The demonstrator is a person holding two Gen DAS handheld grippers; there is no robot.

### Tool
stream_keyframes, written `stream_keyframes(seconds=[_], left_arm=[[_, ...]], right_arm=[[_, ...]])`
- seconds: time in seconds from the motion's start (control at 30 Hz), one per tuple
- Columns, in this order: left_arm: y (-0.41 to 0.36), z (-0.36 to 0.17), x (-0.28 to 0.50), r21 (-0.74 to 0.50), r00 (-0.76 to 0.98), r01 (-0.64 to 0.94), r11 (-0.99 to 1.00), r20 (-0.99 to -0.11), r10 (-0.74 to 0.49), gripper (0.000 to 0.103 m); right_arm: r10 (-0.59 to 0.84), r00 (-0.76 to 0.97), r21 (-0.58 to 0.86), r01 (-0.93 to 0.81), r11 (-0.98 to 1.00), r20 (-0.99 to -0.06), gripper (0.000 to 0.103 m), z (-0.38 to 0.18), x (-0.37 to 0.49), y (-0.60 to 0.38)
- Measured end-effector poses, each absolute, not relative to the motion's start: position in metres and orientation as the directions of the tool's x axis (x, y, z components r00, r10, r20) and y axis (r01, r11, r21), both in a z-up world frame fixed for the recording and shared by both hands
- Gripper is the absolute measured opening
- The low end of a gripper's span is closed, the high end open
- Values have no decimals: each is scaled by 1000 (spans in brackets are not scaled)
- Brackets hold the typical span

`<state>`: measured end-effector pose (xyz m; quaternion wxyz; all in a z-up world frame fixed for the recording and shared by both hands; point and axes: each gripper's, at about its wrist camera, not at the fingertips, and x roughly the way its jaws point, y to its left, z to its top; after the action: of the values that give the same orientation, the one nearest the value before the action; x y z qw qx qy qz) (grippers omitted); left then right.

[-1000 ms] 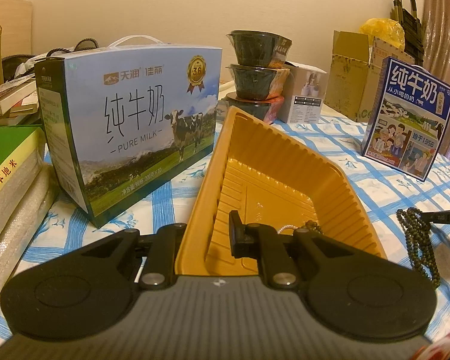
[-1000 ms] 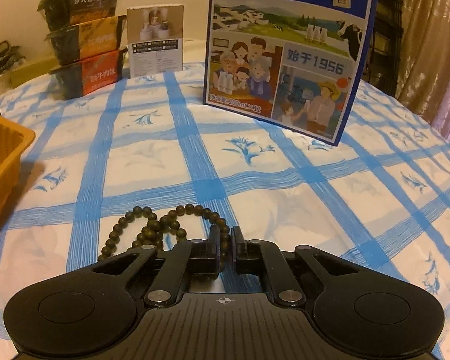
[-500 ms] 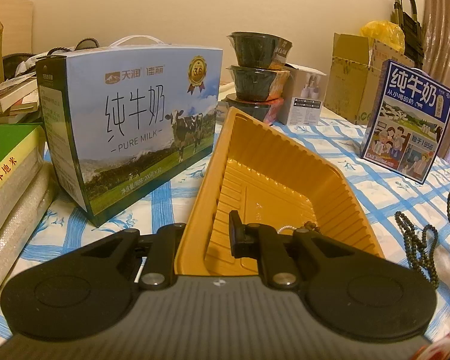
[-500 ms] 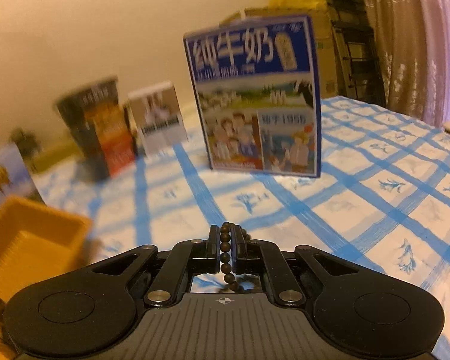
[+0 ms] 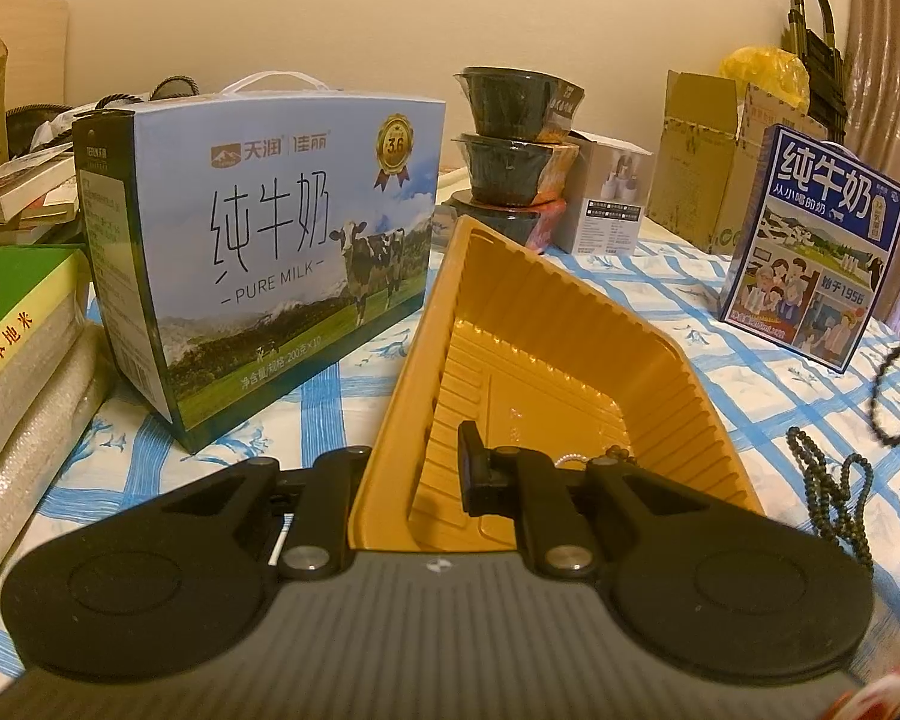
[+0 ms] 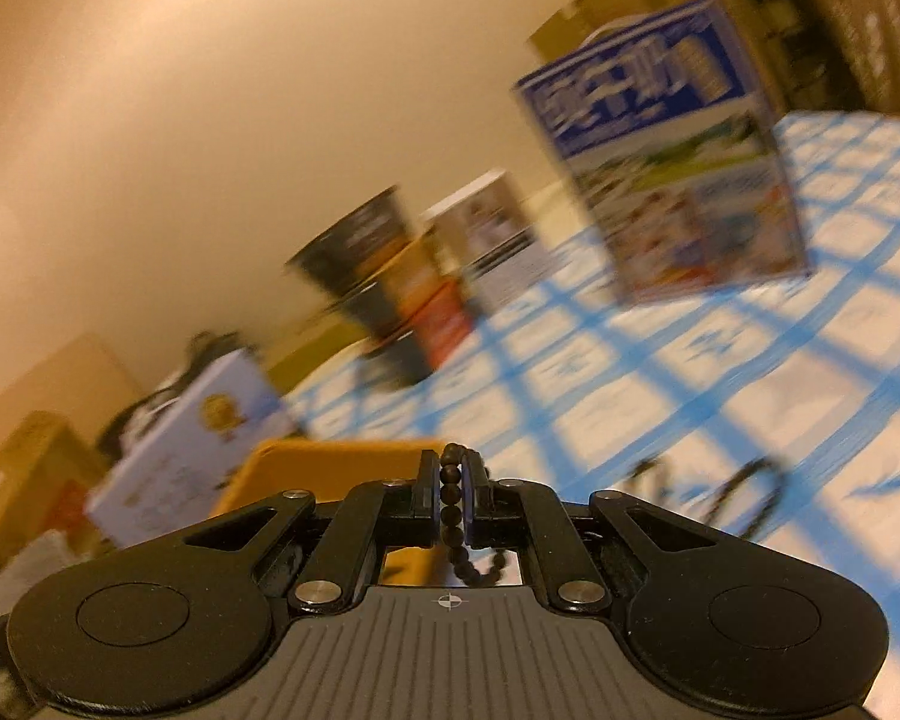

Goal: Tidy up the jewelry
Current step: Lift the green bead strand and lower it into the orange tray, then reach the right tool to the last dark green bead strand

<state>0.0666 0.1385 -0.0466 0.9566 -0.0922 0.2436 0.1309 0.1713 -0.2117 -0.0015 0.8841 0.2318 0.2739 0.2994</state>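
Two grips hold: left gripper clamps the tray wall; right gripper pinches a bracelet at lower centre. Judged step: carry to tray; next, lower it inside, then release.

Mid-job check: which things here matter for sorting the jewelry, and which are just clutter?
Job:
- bead bracelet, pinched in the right claw
- yellow tray, wall gripped by the left claw
- bead necklace on the tablecloth

Clutter:
- pure milk carton
- blue milk box
- stacked bowls
- books
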Motion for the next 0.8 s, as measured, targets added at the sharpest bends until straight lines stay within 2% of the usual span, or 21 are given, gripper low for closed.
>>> stream_keyframes(seconds=[0.23,0.8], left_arm=[[139,-46,66,-120,849,-294,948,-488,202,13],[141,-46,66,-136,852,-294,946,-486,194,13]], right_arm=[[765,542,618,-481,622,-348,7,-11,155,-158],[868,338,655,-569,497,-364,7,-33,143,-74]])
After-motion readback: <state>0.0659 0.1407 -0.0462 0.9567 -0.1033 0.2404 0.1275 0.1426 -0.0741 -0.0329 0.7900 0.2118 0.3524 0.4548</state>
